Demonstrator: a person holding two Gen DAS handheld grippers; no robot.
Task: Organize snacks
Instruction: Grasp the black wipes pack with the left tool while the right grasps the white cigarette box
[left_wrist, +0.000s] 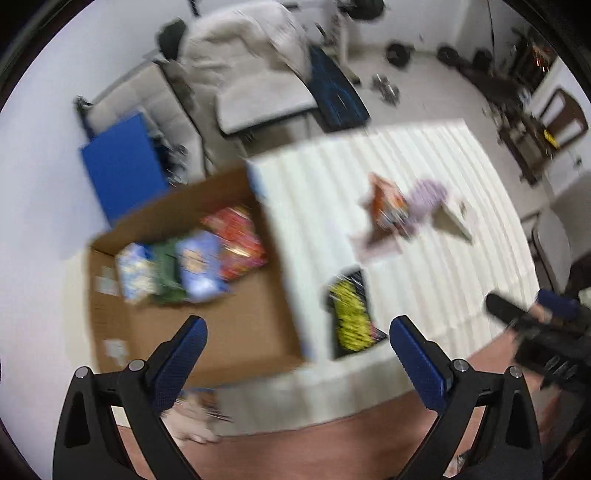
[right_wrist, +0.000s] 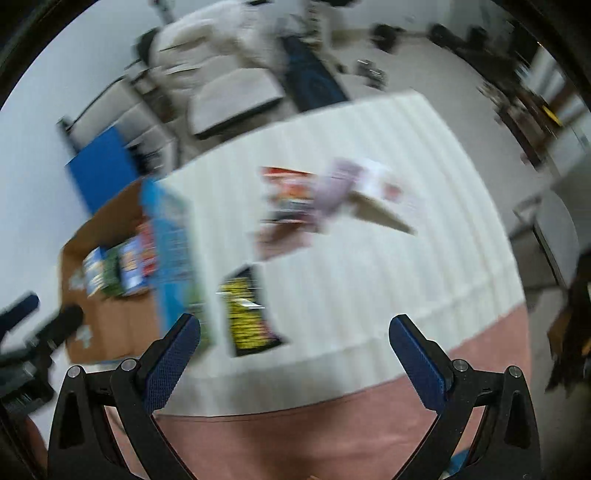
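From your left wrist view, your left gripper (left_wrist: 297, 334) hangs spread wide and empty above the cardboard box (left_wrist: 207, 328), where several snack packs (left_wrist: 192, 264) lie bunched at the far end; the yellow-and-black packet (left_wrist: 349, 314) sits on the white mat (left_wrist: 424, 166) just beside the box. From your right wrist view, your right gripper (right_wrist: 295, 332) is likewise parted, holding nothing; that packet (right_wrist: 247, 314) lies nearest; further snacks (right_wrist: 295, 195) are piled beyond. Both views are smeared; reach at this speed and you may nudge the packet away or pinch the mat.
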